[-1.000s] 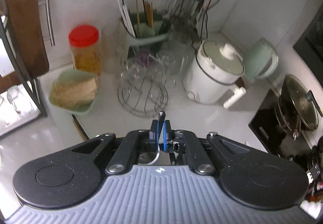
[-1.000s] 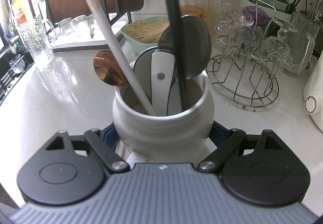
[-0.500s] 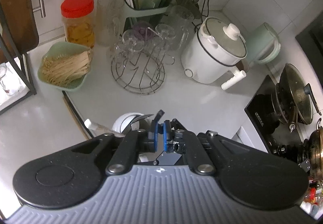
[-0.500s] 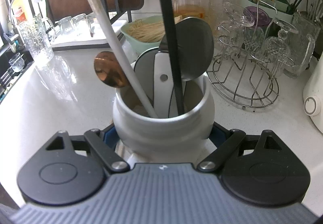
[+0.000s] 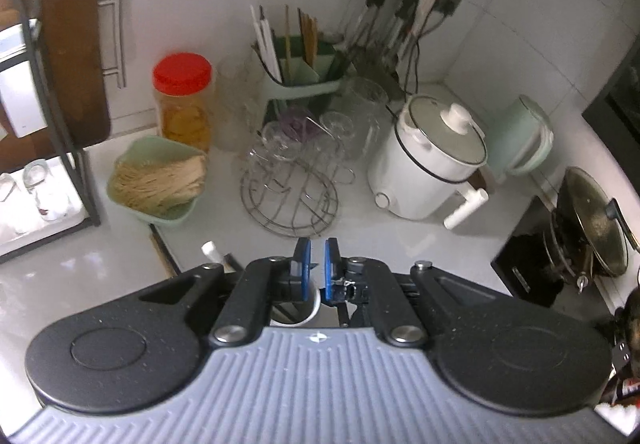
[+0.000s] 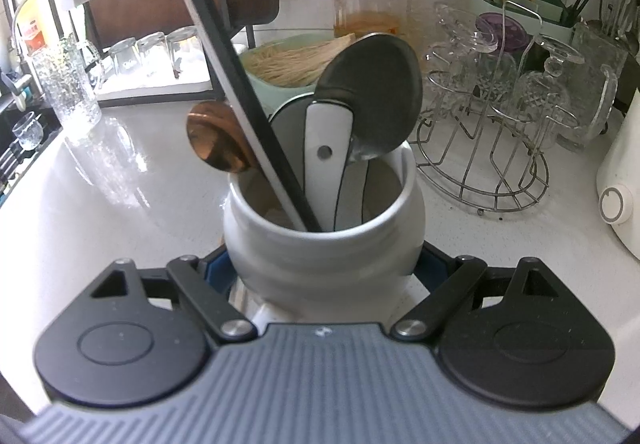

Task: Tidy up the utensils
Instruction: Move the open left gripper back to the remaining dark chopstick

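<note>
My right gripper [image 6: 324, 268] is shut on a white ceramic crock [image 6: 320, 256], one jaw on each side of its belly. In the crock stand a long black handle [image 6: 240, 84] leaning left, a copper spoon [image 6: 212, 144], a dark spoon [image 6: 372, 96] and a white-handled utensil [image 6: 328, 148]. My left gripper [image 5: 316, 264] hovers above the crock rim [image 5: 296, 318]. Its blue pads [image 5: 302, 264] are almost together with nothing between them. A white handle tip [image 5: 210, 248] pokes up left of its fingers.
On the white counter stand a wire glass rack [image 5: 290, 200], a green bowl of noodles [image 5: 158, 180], a red-lidded jar [image 5: 184, 100], a green chopstick holder [image 5: 300, 72], a rice cooker [image 5: 428, 164] and a kettle [image 5: 524, 136]. A lidded pan [image 5: 592, 224] sits right; a dish rack [image 6: 132, 56] stands left.
The black handle was between my left pads and near upright; now it is out of them and leans left in the crock. The right gripper and crock have not moved.
</note>
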Demonstrator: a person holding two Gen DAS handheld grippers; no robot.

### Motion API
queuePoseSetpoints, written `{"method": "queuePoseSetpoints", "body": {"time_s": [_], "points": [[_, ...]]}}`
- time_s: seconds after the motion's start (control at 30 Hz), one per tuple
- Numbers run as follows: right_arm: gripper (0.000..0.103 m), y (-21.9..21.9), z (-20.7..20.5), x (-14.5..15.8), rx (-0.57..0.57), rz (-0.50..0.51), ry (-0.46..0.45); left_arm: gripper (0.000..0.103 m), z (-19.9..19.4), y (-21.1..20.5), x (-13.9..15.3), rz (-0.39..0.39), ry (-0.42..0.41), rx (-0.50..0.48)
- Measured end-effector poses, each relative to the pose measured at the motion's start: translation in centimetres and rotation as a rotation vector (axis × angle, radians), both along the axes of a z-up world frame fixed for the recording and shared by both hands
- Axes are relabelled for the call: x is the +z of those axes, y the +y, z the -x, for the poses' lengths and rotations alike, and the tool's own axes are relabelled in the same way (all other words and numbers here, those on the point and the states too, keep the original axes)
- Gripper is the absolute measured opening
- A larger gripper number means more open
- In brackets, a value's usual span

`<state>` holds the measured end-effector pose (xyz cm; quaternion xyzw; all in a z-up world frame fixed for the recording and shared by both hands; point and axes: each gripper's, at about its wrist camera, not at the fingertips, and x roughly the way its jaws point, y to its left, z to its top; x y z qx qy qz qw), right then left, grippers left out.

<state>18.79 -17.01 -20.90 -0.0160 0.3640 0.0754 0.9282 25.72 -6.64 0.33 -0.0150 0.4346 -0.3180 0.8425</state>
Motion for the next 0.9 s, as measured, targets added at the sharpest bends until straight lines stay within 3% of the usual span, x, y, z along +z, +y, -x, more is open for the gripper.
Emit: {"method": "queuePoseSetpoints", "body": {"time_s": [0.1, 0.27, 0.53, 0.8, 0.9], "points": [[0.092, 0.0, 0.0, 0.0, -0.005, 0.002, 0.0, 0.007, 0.6, 1.2, 0.0, 0.005, -0.03, 0.034], [0.091, 0.0, 0.0, 0.0, -0.013, -0.003, -0.001, 0.029, 1.6, 3.5, 0.0, 0.008, -0.075, 0.103], [0.091, -0.3, 0.1, -0.1, -0.05, -0.008, 0.0, 0.043, 2.8, 6.8, -1.1, -0.001, -0.116, 0.202], [0.091, -1.6, 0.4, 0.0, -0.11, -0.009, 0.008, 0.046, 1.5, 9.2, -6.3, -0.011, -0.004, 0.292], [0.091, -1.9, 0.3, 0.2, -0.121, -0.004, 0.04, 0.046, 0.5, 10.0, -9.3, 0.02, 0.109, 0.342]]}}
